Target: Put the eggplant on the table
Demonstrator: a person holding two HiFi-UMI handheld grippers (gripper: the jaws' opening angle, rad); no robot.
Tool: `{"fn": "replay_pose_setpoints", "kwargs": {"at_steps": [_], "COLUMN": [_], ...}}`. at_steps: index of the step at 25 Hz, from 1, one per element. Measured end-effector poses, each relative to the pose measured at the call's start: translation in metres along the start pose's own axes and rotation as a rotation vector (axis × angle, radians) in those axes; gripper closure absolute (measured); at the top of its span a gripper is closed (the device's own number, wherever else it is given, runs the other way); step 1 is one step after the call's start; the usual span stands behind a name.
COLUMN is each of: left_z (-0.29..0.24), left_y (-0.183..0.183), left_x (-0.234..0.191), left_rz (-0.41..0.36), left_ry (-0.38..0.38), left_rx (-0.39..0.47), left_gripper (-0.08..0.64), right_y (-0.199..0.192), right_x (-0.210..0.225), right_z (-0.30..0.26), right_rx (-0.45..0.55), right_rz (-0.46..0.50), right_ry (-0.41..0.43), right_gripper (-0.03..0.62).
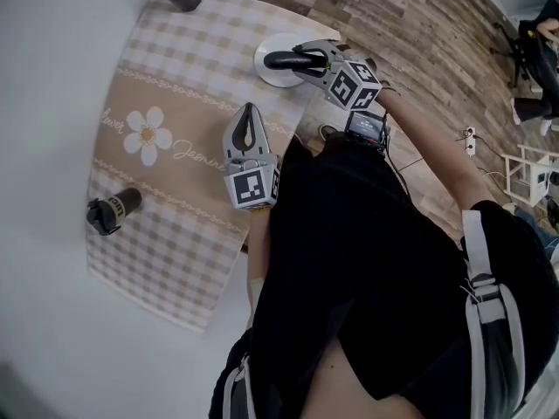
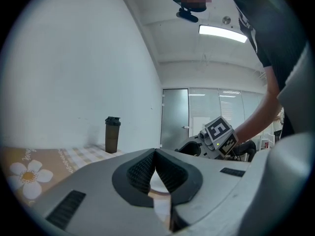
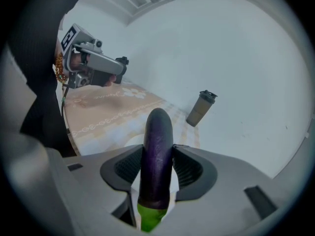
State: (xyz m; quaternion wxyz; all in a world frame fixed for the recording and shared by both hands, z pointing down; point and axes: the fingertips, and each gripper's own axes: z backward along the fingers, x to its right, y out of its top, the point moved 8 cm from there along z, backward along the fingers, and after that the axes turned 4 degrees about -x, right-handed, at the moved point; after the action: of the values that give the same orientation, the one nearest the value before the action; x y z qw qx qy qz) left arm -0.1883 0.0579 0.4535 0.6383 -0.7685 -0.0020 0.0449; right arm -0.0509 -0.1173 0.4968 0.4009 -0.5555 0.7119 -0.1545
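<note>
Carrying the eggplant; not yet placed.
Head view: we are seeing the right hand-held gripper (image 1: 295,59) over a white plate (image 1: 266,77). Left gripper view: the left hand-held gripper (image 2: 155,154) is idling, jaws together. Right gripper view: jaws are clamping the eggplant (image 3: 157,146); we are judging that lowering onto the counter (image 1: 44,260), then release, comes next.
</note>
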Motion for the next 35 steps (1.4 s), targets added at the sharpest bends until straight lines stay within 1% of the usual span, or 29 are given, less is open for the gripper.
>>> {"fn": "replay_pose_setpoints", "kwargs": {"at_steps": [5,8,11,16,23,27,32,35], "left_z": [0.006,0.011,0.013,0.018,0.024,0.023,0.021,0.022], "left_y": [-0.001,-0.006,-0.009,-0.010,-0.013,-0.015,-0.016,-0.017], "left_x": [-0.004,-0.002,-0.002,-0.008,-0.017,-0.019,-0.021,-0.021], "left_rz": [0.001,0.009,-0.001,0.016,0.024,0.031,0.032,0.031], "left_ry": [0.011,0.004,-0.004,0.015,0.030,0.028,0.023,0.021], "left_rx": [0.000,0.000,-0.002,-0.006,-0.008,-0.011,-0.014,-0.015], "left_gripper": [0.571,0.571,0.571,0.571,0.571,0.571,0.571,0.571], "right_y": [-0.005,-0.006,-0.007,-0.003,-0.007,-0.009,-0.011,-0.013], "right_x": [-0.008,-0.014,-0.014,-0.010,-0.011,-0.011,-0.012,-0.011], "right_z": [-0.014,-0.020,-0.029,-0.045,-0.059,-0.062,-0.064,-0.065], "right_rx": [-0.033,-0.052,-0.065,-0.070,-0.110,-0.128,-0.150,-0.162], "right_rz": [0.015,0.048,0.071,0.059,0.058,0.043,0.036,0.033], "right_ry": [0.029,0.039,0.046,0.063,0.085,0.093,0.136,0.148], "right_gripper": [0.394,0.394,0.394,0.394,0.394,0.394,0.393,0.393]}}
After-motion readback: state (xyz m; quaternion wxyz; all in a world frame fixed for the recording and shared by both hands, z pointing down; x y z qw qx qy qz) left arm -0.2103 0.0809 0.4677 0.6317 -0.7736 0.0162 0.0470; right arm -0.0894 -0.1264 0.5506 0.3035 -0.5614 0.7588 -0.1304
